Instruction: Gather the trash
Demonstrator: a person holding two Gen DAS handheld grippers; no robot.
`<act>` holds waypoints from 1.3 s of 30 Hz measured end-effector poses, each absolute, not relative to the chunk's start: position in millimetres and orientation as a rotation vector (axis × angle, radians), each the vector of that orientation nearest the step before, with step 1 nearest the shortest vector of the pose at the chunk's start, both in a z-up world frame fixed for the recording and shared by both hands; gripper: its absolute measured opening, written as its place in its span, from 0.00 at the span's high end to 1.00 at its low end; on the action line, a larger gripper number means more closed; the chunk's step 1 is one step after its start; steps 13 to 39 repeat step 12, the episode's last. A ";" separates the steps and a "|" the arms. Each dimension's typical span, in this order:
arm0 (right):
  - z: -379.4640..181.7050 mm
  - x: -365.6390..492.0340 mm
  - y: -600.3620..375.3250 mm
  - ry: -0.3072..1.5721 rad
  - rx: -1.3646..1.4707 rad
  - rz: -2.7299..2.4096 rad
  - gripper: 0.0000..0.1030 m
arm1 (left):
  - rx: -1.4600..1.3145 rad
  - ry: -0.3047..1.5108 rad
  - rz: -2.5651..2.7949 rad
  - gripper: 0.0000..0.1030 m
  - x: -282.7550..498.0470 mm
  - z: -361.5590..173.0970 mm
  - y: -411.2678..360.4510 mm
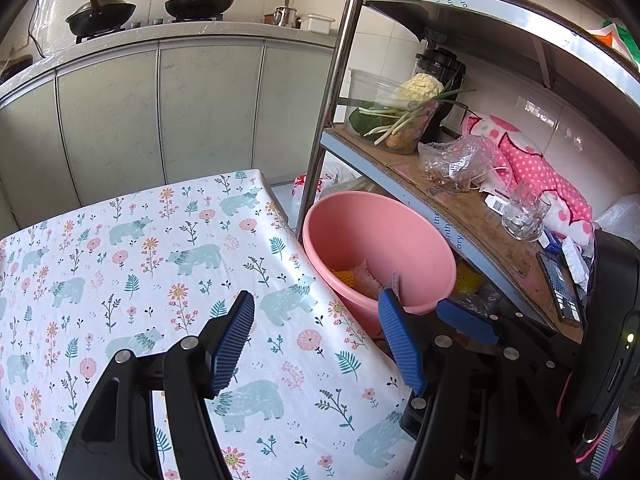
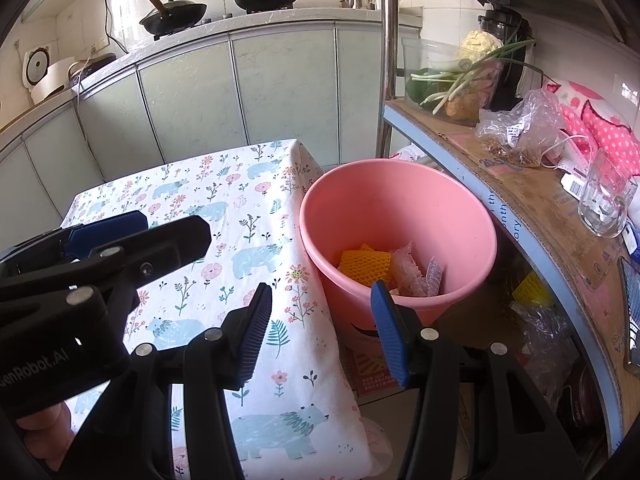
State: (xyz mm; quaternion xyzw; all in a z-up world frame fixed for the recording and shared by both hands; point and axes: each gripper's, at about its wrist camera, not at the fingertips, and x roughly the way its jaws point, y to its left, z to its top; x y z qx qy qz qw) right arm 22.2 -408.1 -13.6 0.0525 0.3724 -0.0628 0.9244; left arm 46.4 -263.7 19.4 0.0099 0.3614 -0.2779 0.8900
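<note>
Beside the pink bucket [image 2: 400, 224], which is standing on the floor between the cloth-covered table [image 1: 132, 248] and the metal shelf [image 2: 532, 200], both grippers are being held with nothing in them. The right gripper [image 2: 320, 328] is being held with its blue pads spread wide, empty, just short of the bucket's near rim and above the table's edge. The left gripper [image 1: 316, 344] is likewise being held wide apart and empty, over the table corner nearest the bucket.

The trash is lying at the bottom of the bucket: a yellow foam net [image 2: 364, 266], a pinkish crumpled wrapper [image 2: 408, 272] and a small silvery scrap [image 2: 434, 274] beside it, all touching or nearly so. On the part of the table being shown, no loose piece is being seen (the patterned cloth could be masking something small).

The step in hand is judged to be the moment just after a drop, or the close of the collecting. What the next move calls for is a search: the grippers are probably being needed away from the bucket, over the table or the shelf, where a crumpled plastic bag [image 2: 520, 128] is lying near a glass [image 2: 606, 204]; whether that bag counts as trash cannot be told.
</note>
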 end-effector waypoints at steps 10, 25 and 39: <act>-14.4 23.9 -403.3 0.770 0.096 -0.119 0.49 | 0.008 0.757 -0.565 0.38 50.3 16.4 -259.7; -14.5 24.7 -402.3 0.771 0.093 -0.116 0.49 | 0.005 0.758 -0.565 0.38 50.9 15.5 -259.4; -14.5 24.7 -402.3 0.771 0.093 -0.116 0.49 | 0.005 0.758 -0.565 0.38 50.9 15.5 -259.4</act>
